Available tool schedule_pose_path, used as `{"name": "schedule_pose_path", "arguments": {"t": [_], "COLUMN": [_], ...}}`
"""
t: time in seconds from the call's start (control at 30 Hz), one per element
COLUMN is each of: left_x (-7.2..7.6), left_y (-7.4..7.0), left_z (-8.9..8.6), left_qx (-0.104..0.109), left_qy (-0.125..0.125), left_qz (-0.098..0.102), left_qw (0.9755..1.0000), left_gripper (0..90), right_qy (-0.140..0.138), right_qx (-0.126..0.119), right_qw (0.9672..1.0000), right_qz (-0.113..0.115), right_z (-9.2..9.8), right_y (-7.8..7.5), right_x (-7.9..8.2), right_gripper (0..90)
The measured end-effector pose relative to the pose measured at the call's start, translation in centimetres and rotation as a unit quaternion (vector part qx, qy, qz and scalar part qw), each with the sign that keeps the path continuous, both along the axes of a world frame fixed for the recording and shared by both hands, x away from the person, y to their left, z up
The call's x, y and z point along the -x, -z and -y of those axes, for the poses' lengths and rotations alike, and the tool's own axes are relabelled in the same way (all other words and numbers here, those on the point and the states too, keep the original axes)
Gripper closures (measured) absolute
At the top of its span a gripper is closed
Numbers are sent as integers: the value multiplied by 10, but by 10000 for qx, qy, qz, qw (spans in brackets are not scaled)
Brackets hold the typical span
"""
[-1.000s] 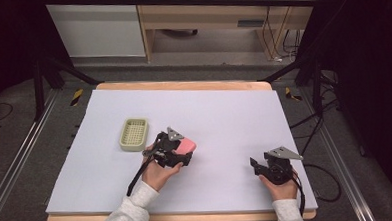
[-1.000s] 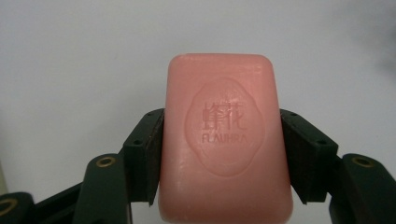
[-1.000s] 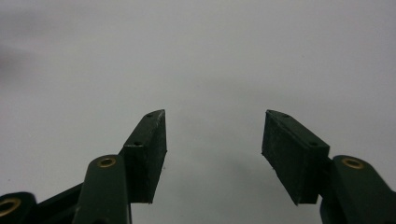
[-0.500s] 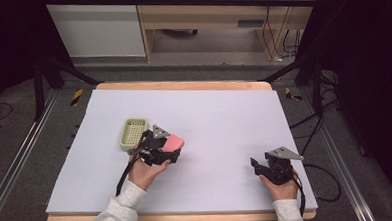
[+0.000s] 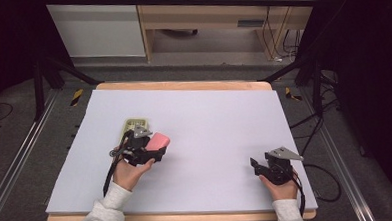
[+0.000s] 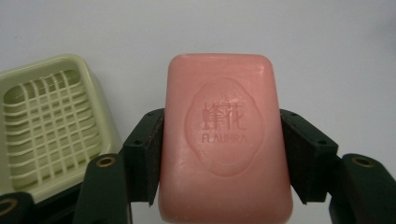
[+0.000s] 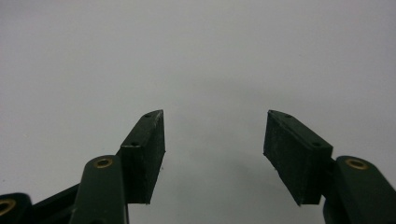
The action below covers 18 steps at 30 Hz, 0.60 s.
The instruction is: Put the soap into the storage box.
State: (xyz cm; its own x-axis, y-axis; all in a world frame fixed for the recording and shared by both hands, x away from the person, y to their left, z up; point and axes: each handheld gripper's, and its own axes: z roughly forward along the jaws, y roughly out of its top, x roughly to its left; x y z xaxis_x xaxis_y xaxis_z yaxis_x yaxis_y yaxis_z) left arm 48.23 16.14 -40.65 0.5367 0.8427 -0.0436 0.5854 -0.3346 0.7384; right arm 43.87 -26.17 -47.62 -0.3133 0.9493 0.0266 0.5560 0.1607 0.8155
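Observation:
A pink bar of soap (image 6: 224,135) with an embossed oval stamp sits between the two black jaws of my left gripper (image 6: 222,144), which is shut on its long sides. From above, the soap (image 5: 159,140) hangs over the white table just right of a pale green soap dish (image 5: 131,124), partly hidden by my left gripper (image 5: 153,151). The slatted dish (image 6: 46,126) lies close at the left in the left gripper view. My right gripper (image 5: 256,165) rests near the table's front right, and its jaws (image 7: 215,154) stand open with nothing between them.
The white table top (image 5: 214,119) has a wooden rim along the far edge (image 5: 183,85). Black stand legs (image 5: 47,72) and cables (image 5: 332,179) lie on the floor beside the table. A wooden cabinet (image 5: 205,20) stands beyond it.
My left gripper has carried the soap leftward and a little away from the person, from mid-table to right beside the soap dish. The right gripper has stayed put.

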Motion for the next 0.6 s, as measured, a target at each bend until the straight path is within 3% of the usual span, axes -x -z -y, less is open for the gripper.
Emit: {"name": "schedule_pose_path", "arguments": {"t": [0.6], "left_x": [-4], "left_y": [-11], "left_z": [-43], "left_qx": [274], "left_qy": [-375], "left_qz": [122], "left_qw": [9988], "left_gripper": [373], "right_qy": [-14], "right_qx": [-3], "right_qw": [10000], "right_qz": [-2], "right_z": [0], "right_y": [1], "right_x": [0], "right_gripper": [383]}}
